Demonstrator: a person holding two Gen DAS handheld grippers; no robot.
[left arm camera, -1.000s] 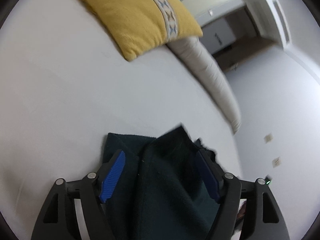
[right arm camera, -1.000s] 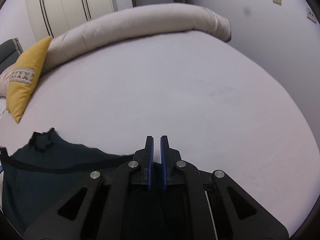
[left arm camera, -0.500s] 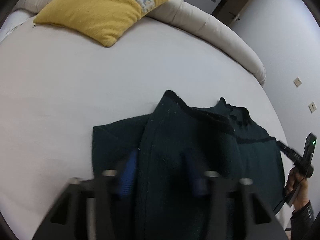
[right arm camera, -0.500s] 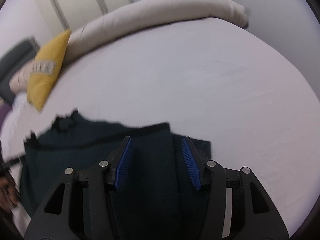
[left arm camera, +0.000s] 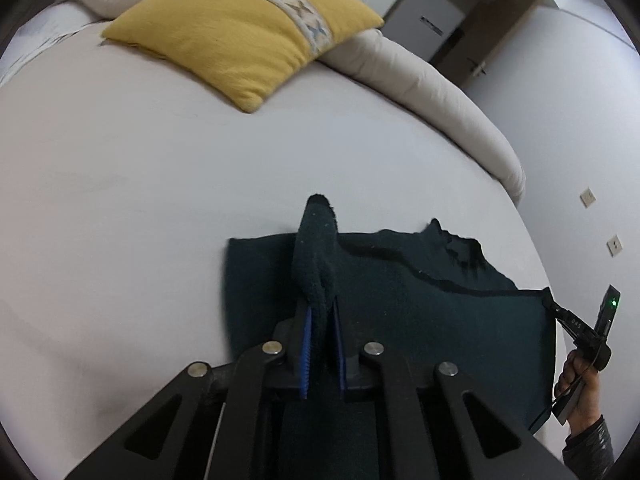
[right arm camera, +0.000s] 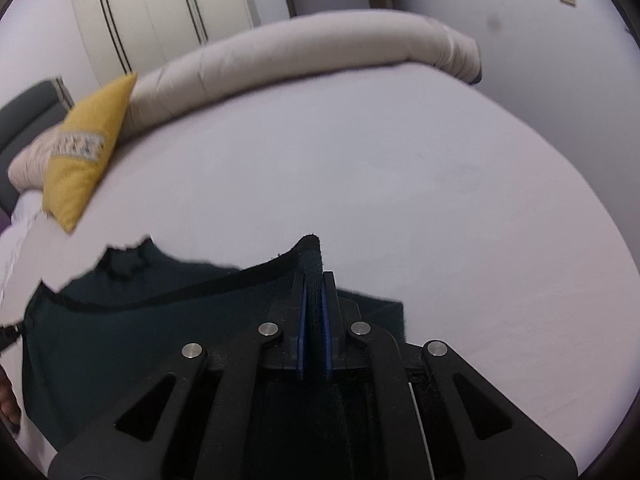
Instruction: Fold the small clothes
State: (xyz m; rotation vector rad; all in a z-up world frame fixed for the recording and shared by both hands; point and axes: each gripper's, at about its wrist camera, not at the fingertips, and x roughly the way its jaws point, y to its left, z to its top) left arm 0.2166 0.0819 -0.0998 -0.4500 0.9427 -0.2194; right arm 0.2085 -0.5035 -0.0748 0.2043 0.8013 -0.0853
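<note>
A dark green knitted garment [left arm camera: 420,320] lies on the white bed, its black-trimmed edge and neck opening pointing away from me. My left gripper [left arm camera: 318,308] has its jaws closing tight on a raised fold at the garment's left side; cloth bulges up between the blue pads [left arm camera: 306,344]. My right gripper [right arm camera: 314,280] has likewise closed its jaws on the garment's [right arm camera: 160,320] black-trimmed right corner, which stands up between the pads. The left wrist view also catches the right gripper [left arm camera: 576,324] at the far right, held by a hand [left arm camera: 576,384].
A yellow cushion [left arm camera: 248,36] with a patterned band and a long beige bolster [left arm camera: 432,92] lie at the far side of the bed [left arm camera: 120,200]. The bed sheet [right arm camera: 400,180] stretches out beyond the garment. Wardrobe doors [right arm camera: 160,12] and a wall stand behind.
Both grippers went from open around the cloth to shut on it, each pinching up a fold. The left view rolled and shifted, bringing more of the garment and the other hand into sight.
</note>
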